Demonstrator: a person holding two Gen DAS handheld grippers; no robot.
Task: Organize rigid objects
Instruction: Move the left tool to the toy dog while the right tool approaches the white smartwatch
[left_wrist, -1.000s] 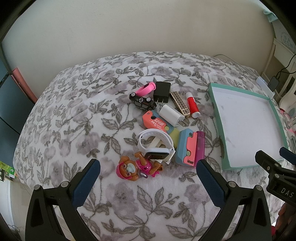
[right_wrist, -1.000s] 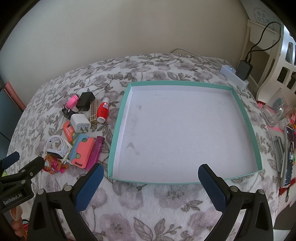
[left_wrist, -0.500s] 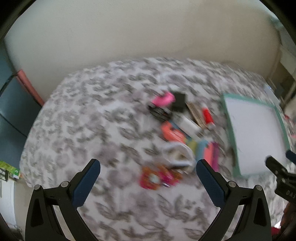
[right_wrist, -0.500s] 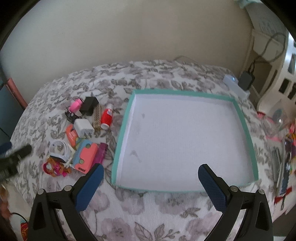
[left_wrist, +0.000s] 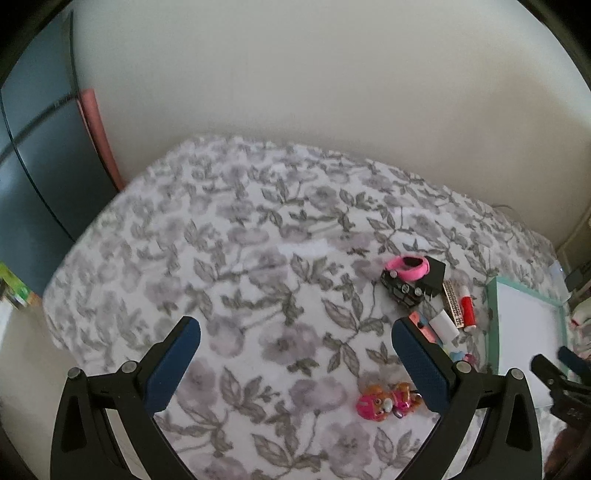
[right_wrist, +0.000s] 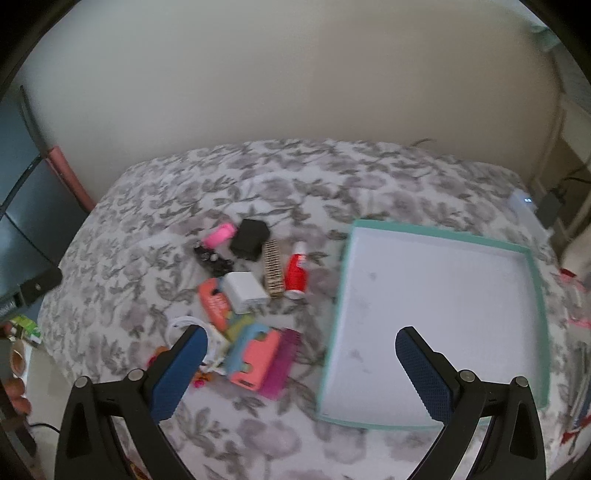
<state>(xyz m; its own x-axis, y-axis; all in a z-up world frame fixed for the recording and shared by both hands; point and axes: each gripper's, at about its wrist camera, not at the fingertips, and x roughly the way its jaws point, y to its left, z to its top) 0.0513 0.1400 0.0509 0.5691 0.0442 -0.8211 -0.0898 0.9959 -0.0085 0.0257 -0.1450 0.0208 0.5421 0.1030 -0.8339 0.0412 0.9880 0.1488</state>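
A cluster of small objects lies on the floral bedspread (left_wrist: 258, 280): a pink band (right_wrist: 220, 235), a black charger (right_wrist: 249, 240), a toy car (right_wrist: 214, 260), a white charger (right_wrist: 245, 291), a patterned bar (right_wrist: 273, 273), a red tube (right_wrist: 296, 275), a coral case (right_wrist: 255, 360) and a pink dog toy (left_wrist: 384, 400). A teal-rimmed white tray (right_wrist: 532, 273) sits right of them, with nothing in it. My left gripper (left_wrist: 295, 363) is open and empty, left of the cluster. My right gripper (right_wrist: 301, 369) is open and empty above the tray's near left corner.
A cream wall runs behind the bed. A dark cabinet (left_wrist: 33, 177) and a pink roll (left_wrist: 98, 136) stand at the left. A white power strip (right_wrist: 524, 206) and cables lie at the far right. Clutter lies along the right bed edge.
My left gripper has swung left, so the cluster now sits at its right. My right gripper has pulled back and turned left, bringing the cluster more into view.
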